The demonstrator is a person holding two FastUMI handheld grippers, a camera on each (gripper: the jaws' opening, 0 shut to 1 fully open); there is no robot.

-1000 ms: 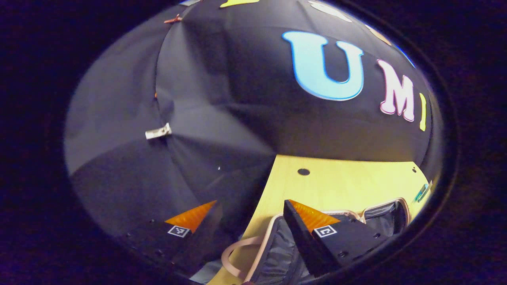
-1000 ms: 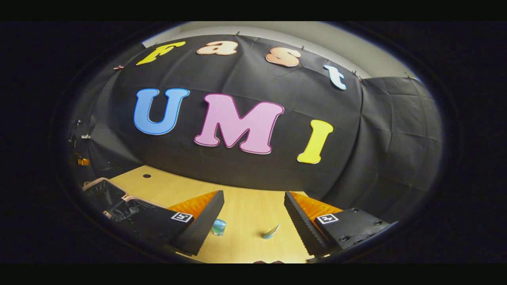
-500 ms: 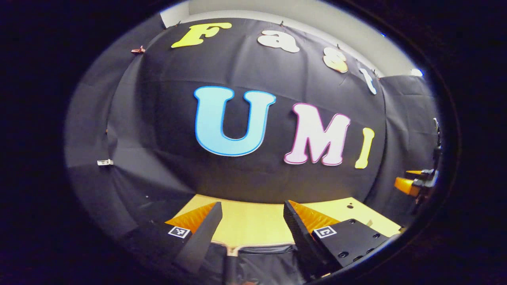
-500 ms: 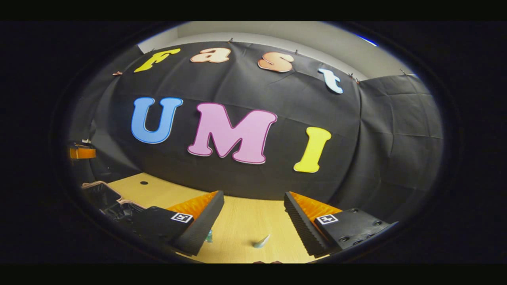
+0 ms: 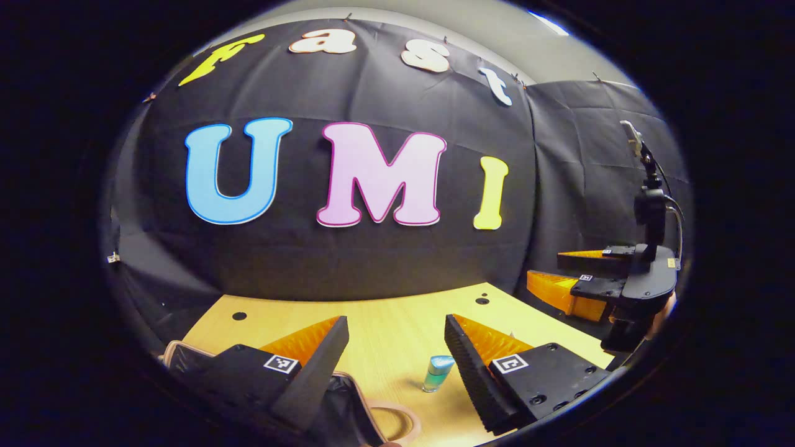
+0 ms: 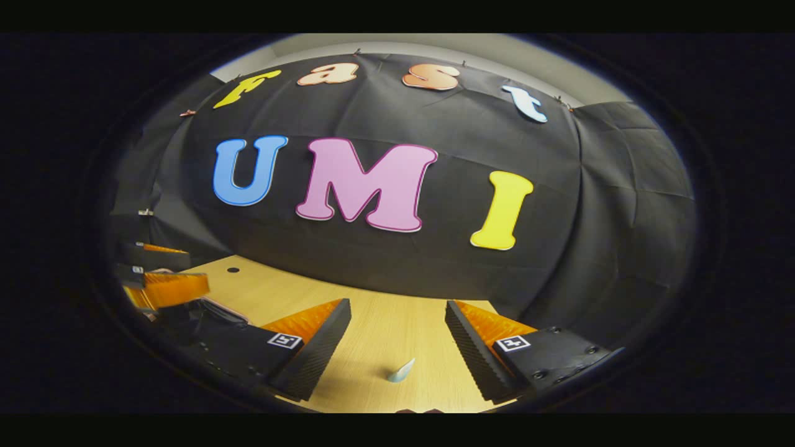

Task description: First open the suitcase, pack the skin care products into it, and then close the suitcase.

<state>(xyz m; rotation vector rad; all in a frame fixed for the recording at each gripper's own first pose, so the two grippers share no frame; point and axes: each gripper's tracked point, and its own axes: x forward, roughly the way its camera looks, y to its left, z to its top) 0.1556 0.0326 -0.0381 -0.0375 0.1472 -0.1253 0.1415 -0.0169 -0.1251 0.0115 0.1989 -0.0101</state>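
change: left gripper view has swung right since a second ago; back then the open suitcase lay under the claw, now the bottle and the other claw show. Right gripper view has barely shifted; the bottle beside its left finger is gone from it, the tube has stayed.
surface (image 5: 397, 313): light wood, two small dark holes near the back edge, booth wall cloth behind it.
suitcase (image 5: 348, 397): bottom left of the left gripper view, dark lining, pale pink rim and a loop handle lying on the surface. Mostly hidden behind the left claw's finger. In the right gripper view its rim (image 6: 214, 305) shows at far left; cannot tell how far open.
left claw (image 5: 395, 332): jaws wide, nothing between them, held above the surface. In the right gripper view it hangs at far left (image 6: 163, 279) over the suitcase.
right claw (image 6: 397, 316): jaws wide, empty. In the left gripper view it sits at far right (image 5: 562, 273), a hand partly visible behind it.
bottle (image 5: 437, 372): small, blue-green, upright on the surface, just beside the left claw's right finger, right of the suitcase handle.
tube (image 6: 401, 370): small, pale blue, on the surface between the right claw's fingers, farther out, untouched.
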